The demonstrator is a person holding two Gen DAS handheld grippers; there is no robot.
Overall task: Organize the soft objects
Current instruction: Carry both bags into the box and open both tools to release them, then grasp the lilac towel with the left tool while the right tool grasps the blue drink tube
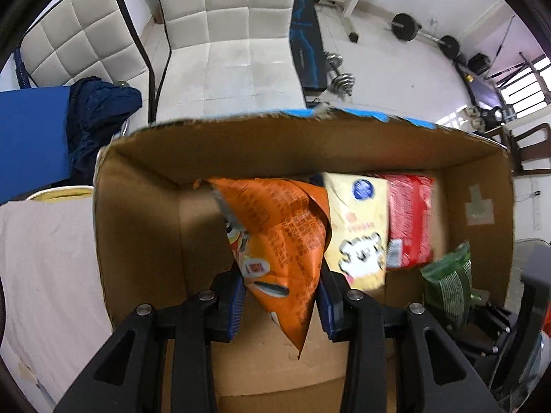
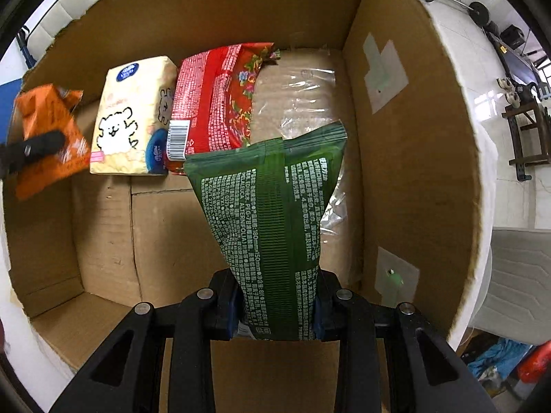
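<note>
Step in hand: placing two soft packs into the cardboard box (image 2: 413, 137). The left gripper (image 1: 280, 296) is clenched on an orange packet (image 1: 282, 241), which hangs over the left part of the box floor. The right gripper (image 2: 277, 313) is clamped on a green packet (image 2: 275, 213), suspended over the right part of the box, in front of a clear-wrapped bundle (image 2: 299, 96).

Already lying in the box, side by side along the far wall: a yellow tissue pack (image 2: 134, 117) and a red packet (image 2: 213, 99).

Next move, as judged: lower each packet to the floor beside the row, then release. The packets are limp and may fold or tip on release; set each flat against its neighbour.
</note>
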